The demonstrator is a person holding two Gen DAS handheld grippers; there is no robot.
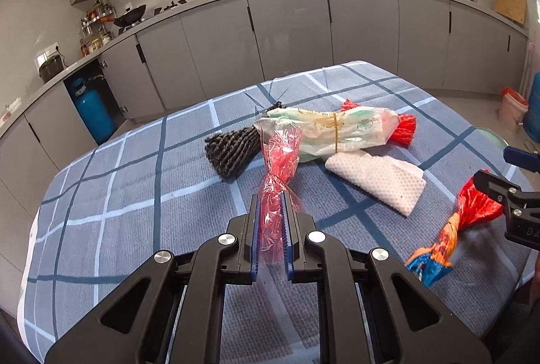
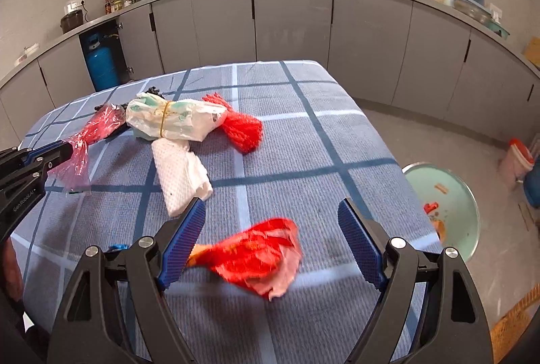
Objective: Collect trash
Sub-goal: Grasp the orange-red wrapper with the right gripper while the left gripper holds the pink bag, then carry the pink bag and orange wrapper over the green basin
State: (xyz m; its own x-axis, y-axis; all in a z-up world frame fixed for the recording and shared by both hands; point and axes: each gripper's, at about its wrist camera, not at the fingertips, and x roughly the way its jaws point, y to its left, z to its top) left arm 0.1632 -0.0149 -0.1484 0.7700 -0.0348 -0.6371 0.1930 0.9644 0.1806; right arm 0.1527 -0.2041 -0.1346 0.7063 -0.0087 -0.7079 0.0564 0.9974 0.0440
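Note:
My left gripper (image 1: 270,198) is shut on a clear red cellophane wrapper (image 1: 280,168), held just above the blue checked tablecloth (image 1: 135,181); the wrapper also shows in the right wrist view (image 2: 84,141). My right gripper (image 2: 271,212) is open, its jaws wide apart around a crumpled red and orange snack bag (image 2: 260,257) that looks blurred. The same bag shows beside the right gripper in the left wrist view (image 1: 459,222). A white bundle of plastic bags tied with a rubber band (image 2: 175,121), a red mesh net (image 2: 241,129), a black mesh net (image 1: 233,148) and a white foam sheet (image 2: 179,175) lie mid-table.
A pale green bin (image 2: 449,212) with scraps inside stands on the floor off the table's right edge. A red-lidded bucket (image 2: 516,158) stands further right. Grey kitchen cabinets (image 2: 290,19) and a blue gas cylinder (image 2: 101,63) line the back.

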